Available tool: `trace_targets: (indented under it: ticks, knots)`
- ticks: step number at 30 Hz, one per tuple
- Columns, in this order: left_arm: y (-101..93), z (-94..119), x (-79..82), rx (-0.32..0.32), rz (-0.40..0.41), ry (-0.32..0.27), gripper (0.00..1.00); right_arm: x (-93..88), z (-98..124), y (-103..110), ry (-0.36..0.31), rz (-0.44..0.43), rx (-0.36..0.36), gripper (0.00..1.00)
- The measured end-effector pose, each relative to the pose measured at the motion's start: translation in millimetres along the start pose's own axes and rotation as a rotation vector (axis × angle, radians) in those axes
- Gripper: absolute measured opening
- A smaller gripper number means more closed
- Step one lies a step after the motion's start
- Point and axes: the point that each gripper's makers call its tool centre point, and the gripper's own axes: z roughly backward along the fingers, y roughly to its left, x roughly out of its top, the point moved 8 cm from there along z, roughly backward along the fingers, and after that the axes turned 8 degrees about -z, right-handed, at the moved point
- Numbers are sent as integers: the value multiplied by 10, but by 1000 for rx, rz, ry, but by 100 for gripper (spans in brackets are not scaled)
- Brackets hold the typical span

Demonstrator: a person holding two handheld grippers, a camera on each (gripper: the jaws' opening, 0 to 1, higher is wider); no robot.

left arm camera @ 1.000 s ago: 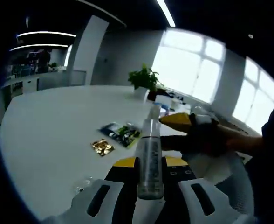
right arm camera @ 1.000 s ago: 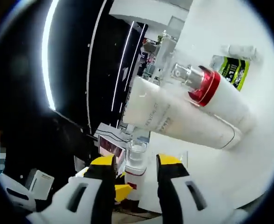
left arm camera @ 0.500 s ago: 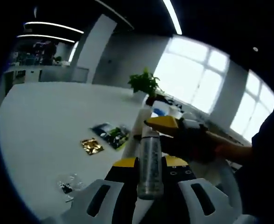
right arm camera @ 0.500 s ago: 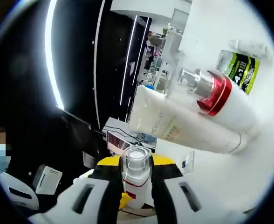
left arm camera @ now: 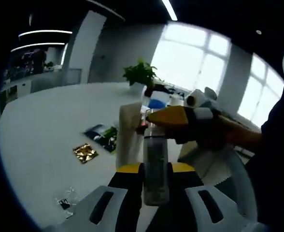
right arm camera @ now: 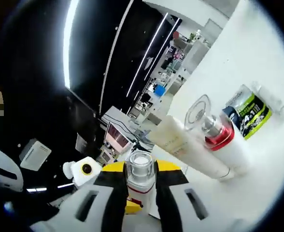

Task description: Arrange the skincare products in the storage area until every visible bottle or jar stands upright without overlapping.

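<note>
Left gripper [left arm camera: 155, 170] clamps a clear slim bottle [left arm camera: 155, 166] upright between its jaws; right gripper [right arm camera: 141, 175] grips a red-banded bottle [right arm camera: 140, 175] (cap toward the lens). On the white table [left arm camera: 50, 125], a cream tube [right arm camera: 186, 148] and a pump bottle [right arm camera: 226, 143] stand touching, sachets [left arm camera: 102, 136] beside, bare tabletop beyond. Label print unreadable.

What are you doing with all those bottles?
A person is tidying skincare bottles on a white table using two handheld tools. The left tool is shut on a clear bottle. The right tool is shut on a small bottle with a clear cap. A cream tube and a red-collared pump bottle stand together on the table, with some packets lying nearby.
</note>
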Motion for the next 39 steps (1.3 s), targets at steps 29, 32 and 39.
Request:
trace_targets:
  ticks: [29,32,39]
  knots:
    - [-177,-851,102,29,-202,221,19,251,335,-288,261,592,-43,20]
    - [-128,-919,70,15,-198,206,18,267,346,-327,289,643,-49,21]
    - [-15,-998,-39,-3,-219,187,16,261,343,-461,337,661,-63,23]
